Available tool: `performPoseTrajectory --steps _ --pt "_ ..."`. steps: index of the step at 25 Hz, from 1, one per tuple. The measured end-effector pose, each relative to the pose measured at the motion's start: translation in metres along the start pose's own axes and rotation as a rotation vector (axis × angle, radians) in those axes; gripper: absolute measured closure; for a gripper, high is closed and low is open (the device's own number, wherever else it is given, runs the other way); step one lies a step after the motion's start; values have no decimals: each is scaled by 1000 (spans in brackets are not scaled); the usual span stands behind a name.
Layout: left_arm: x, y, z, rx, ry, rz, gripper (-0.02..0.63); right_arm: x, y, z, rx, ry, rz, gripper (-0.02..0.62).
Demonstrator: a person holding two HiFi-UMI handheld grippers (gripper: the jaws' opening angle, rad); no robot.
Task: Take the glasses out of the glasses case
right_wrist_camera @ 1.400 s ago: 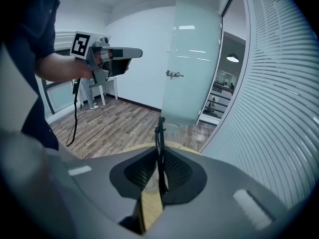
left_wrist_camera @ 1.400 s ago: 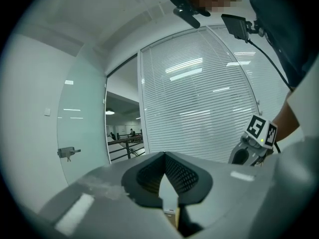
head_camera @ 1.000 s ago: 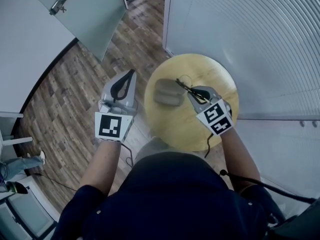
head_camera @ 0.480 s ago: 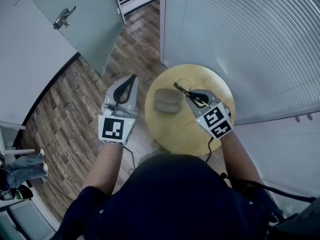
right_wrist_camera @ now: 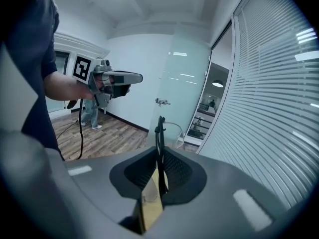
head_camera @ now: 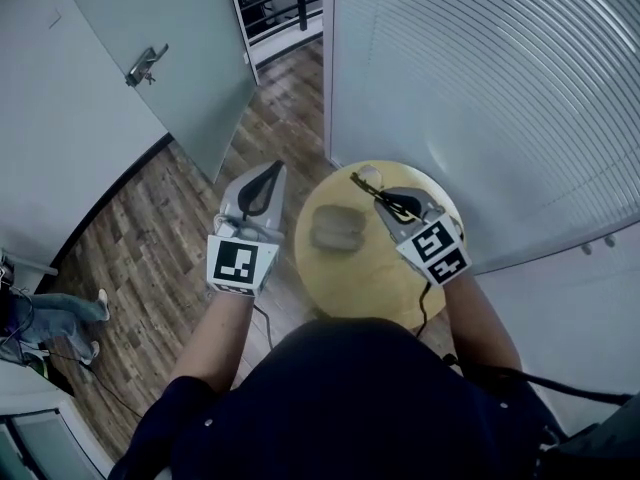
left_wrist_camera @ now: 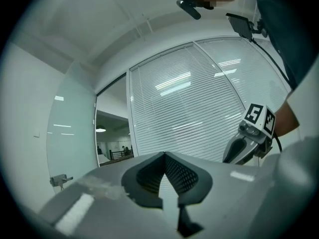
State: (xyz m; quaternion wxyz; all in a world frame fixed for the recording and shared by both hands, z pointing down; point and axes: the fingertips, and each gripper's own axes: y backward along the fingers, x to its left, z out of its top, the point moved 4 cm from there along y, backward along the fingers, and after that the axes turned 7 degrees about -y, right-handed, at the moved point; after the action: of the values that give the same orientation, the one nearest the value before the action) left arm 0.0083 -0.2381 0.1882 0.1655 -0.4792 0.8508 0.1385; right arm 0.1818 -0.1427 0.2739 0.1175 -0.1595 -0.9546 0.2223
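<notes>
The grey glasses case lies on the round wooden table, left of its middle. My right gripper hangs above the table's right half, shut on the black-framed glasses, which jut out towards the far rim. In the right gripper view the thin black frame stands upright, pinched between the jaws of the right gripper. My left gripper is held over the floor left of the table, its tips together with nothing in them. Its jaws also meet at the tip in the left gripper view.
A wall of white blinds curves behind and right of the table. A glass door with a metal handle stands at the far left over the wood floor. A person's legs show at the left edge.
Both grippers have risen, so the table and case look smaller and farther below. The glasses went up with the right gripper; the case stayed on the table.
</notes>
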Motion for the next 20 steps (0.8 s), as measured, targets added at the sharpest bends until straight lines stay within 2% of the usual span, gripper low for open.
performPoseTrajectory --steps 3,8,12,15,20 --pt "2 -2 10 -13 -10 3 600 -4 9 10 -26 5 -11 546" --pt "2 -18 22 -27 26 21 600 -22 15 26 -44 -2 -6 546" --pt "-2 -15 25 -37 32 19 600 -16 19 30 -57 4 -2 546" --pt "1 -17 24 -36 0 11 600 -18 21 36 -70 6 -9 546" --pt "2 -19 24 -41 22 20 600 -22 21 40 -86 11 -23 546"
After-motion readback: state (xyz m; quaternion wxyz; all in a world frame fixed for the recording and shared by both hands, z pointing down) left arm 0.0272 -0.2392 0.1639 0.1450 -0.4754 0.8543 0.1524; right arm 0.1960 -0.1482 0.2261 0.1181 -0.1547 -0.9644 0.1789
